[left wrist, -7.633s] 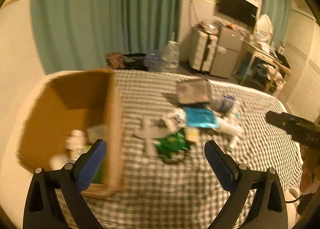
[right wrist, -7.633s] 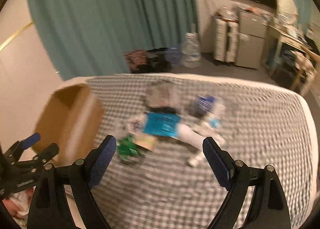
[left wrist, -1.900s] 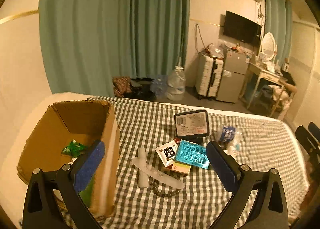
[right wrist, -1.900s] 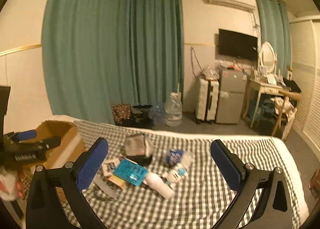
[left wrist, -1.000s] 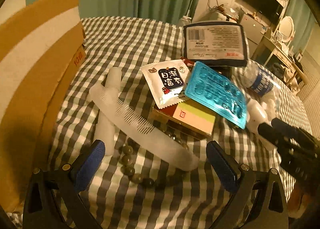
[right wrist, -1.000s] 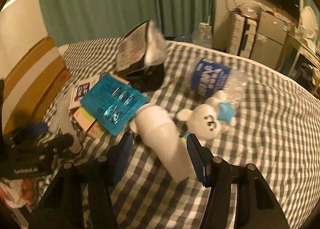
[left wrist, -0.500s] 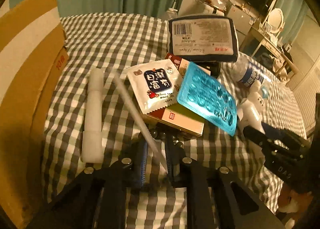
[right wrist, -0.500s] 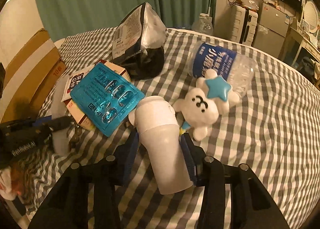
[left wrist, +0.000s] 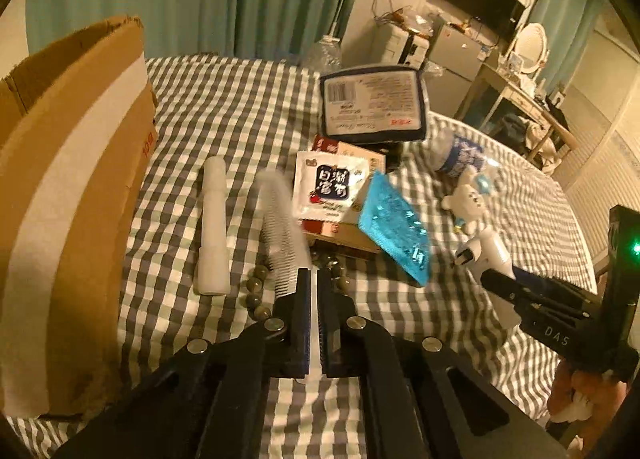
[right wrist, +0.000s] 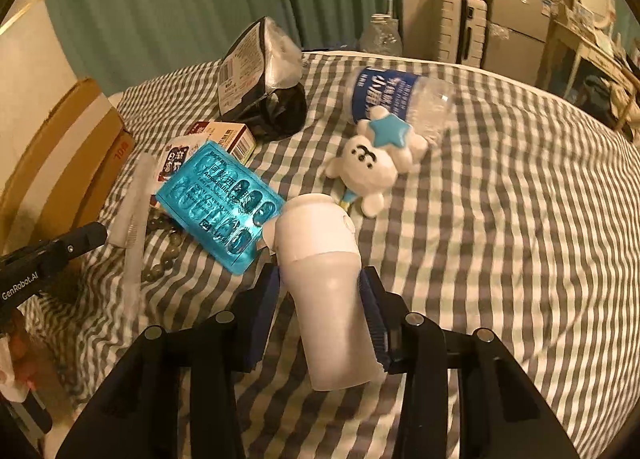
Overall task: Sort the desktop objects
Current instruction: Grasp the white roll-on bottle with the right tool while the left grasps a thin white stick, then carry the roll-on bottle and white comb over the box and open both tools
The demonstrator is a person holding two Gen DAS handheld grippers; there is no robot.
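A second ago both claws stood apart above the clutter; now the left gripper [left wrist: 313,279] is clamped on the white comb [left wrist: 282,227], centre frame, and the right gripper [right wrist: 320,291] on the white bottle [right wrist: 324,279], lower centre. Both appear ready for transfer to the cardboard box [left wrist: 72,179] at left.

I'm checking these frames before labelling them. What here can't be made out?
- Cardboard box interior: left wrist view, hidden by its near wall.
- Comb held by the left gripper: blurred there.
- Bead string: right wrist view, partly under the blister pack.
- White bottle base: behind the right gripper's fingers.
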